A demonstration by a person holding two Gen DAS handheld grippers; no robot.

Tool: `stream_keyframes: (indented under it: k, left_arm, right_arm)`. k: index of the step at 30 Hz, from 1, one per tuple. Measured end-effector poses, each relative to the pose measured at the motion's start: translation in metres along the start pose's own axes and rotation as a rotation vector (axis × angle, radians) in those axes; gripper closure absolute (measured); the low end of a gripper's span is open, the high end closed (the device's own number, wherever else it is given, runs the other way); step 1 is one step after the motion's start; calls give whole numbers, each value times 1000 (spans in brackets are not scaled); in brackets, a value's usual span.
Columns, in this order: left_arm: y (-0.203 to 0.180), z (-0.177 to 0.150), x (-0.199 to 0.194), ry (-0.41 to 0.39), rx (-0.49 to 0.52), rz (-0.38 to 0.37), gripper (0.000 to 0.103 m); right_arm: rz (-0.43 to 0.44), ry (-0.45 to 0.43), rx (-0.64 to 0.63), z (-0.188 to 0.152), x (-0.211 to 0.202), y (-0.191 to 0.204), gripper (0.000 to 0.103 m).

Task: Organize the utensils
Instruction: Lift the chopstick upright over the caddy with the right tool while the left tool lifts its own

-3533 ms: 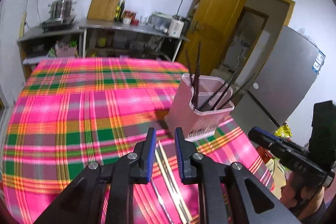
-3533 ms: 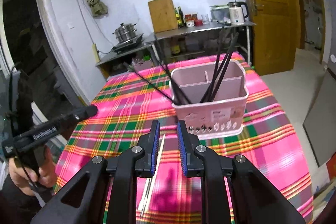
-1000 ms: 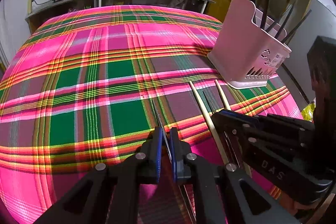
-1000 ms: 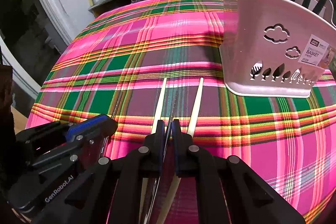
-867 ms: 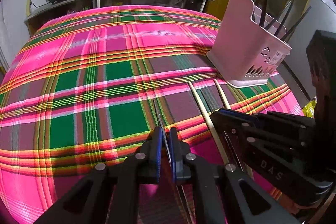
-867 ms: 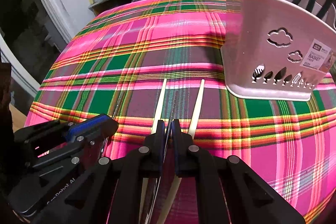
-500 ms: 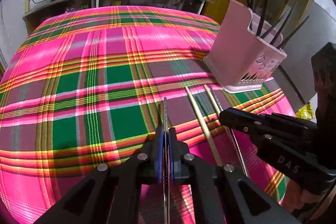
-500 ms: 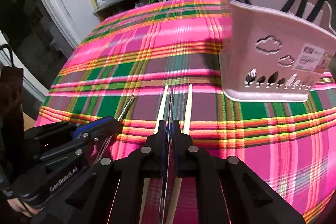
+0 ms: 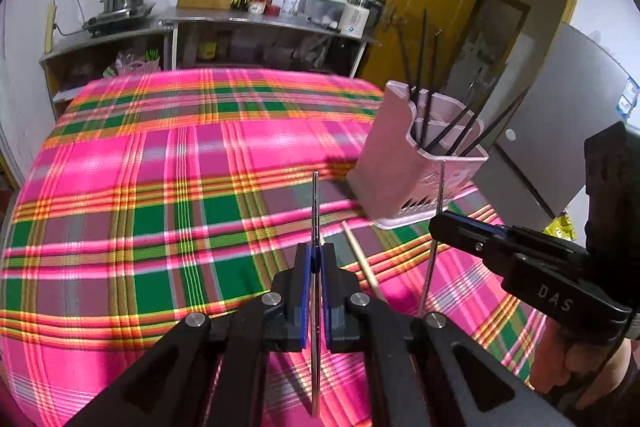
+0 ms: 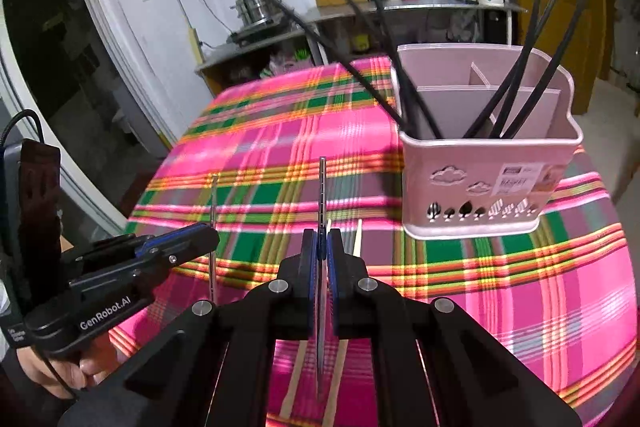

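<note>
Left gripper (image 9: pixel 315 259) and right gripper (image 10: pixel 323 247) each clamped tight on a thin metal chopstick (image 9: pixel 315 211), in front of pink plastic utensil basket (image 10: pixel 488 187). Open pink plaid desk (image 9: pixel 160 187) left of basket; two pale wooden chopsticks (image 9: pixel 360 259) lie before it.

Tabletop (image 9: pixel 120 187): covered edge to edge by a plaid cloth (image 10: pixel 500 287) in pink, green and orange. Resting on it: one pink plastic utensil caddy (image 10: pixel 480 195), upright near the right side, holding black chopsticks (image 10: pixel 528 67); two pale wooden chopsticks (image 9: pixel 360 259) lying flat, side by side, just before the caddy.
</note>
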State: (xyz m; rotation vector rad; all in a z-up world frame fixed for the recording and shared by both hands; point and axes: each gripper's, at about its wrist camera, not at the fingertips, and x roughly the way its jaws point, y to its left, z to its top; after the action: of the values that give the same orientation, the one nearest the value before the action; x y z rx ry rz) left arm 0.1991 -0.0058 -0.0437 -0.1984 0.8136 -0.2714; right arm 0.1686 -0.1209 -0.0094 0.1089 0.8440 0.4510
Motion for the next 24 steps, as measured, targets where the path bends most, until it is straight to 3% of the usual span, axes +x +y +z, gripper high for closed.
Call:
stream_keyframes:
  k: [14, 24]
  left_arm:
    - [-29, 23, -33, -61, 54, -64, 99]
    - [-58, 46, -35, -70, 97, -126, 99]
  right_arm:
    - [-5, -92, -5, 13, -44, -1, 98]
    - [-27, -132, 5, 19, -69, -13, 98]
